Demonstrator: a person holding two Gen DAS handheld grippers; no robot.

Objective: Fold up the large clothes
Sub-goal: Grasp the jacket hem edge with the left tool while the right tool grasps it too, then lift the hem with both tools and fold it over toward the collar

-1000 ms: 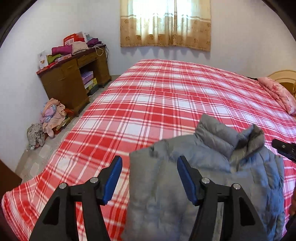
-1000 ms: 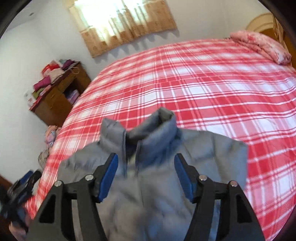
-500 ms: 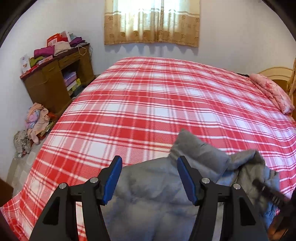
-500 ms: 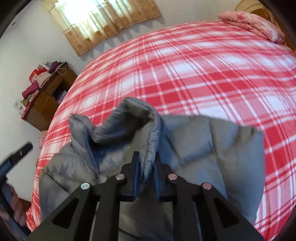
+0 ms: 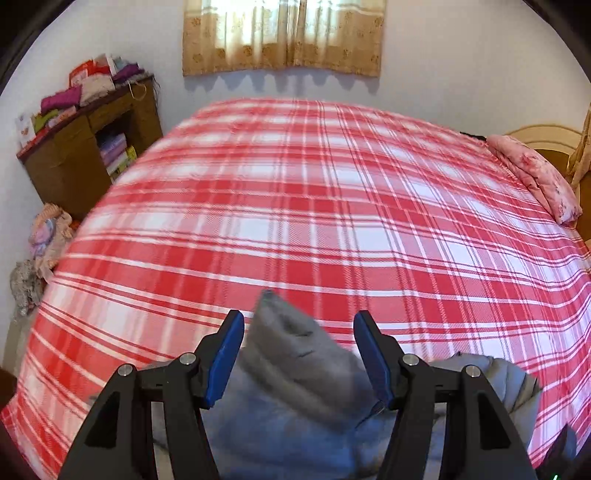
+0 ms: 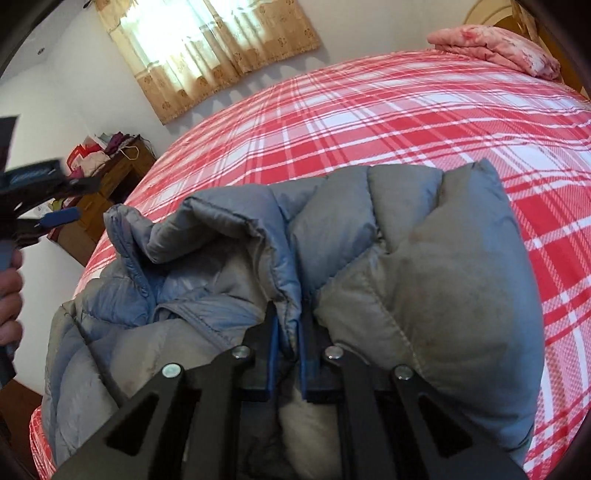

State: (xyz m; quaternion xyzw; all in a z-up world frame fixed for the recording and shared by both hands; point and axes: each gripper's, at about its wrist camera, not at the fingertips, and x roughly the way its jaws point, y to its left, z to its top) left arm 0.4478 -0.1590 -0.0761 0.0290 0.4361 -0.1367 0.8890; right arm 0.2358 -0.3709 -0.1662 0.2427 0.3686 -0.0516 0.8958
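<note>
A grey quilted puffer jacket [image 6: 424,277] lies at the near edge of a bed with a red-and-white plaid cover [image 5: 314,203]. My right gripper [image 6: 286,332] is closing, its blue pads pinching a fold of the jacket's front edge below the collar. My left gripper [image 5: 298,321] is open; a raised peak of the jacket [image 5: 295,369] stands between its fingers without touching the pads. In the right wrist view the left gripper [image 6: 48,206] appears at the far left, held by a hand [image 6: 9,295].
A folded pink quilt [image 5: 535,177] lies at the bed's far right by the headboard. A brown desk [image 5: 74,147] piled with clothes stands against the left wall, with a heap of clothes [image 5: 48,236] on the floor below it. A curtained window [image 5: 284,33] is behind the bed.
My right gripper dropped onto the jacket and its jaws went from wide apart to pinched on the fabric. My left gripper slid right along the jacket, staying open.
</note>
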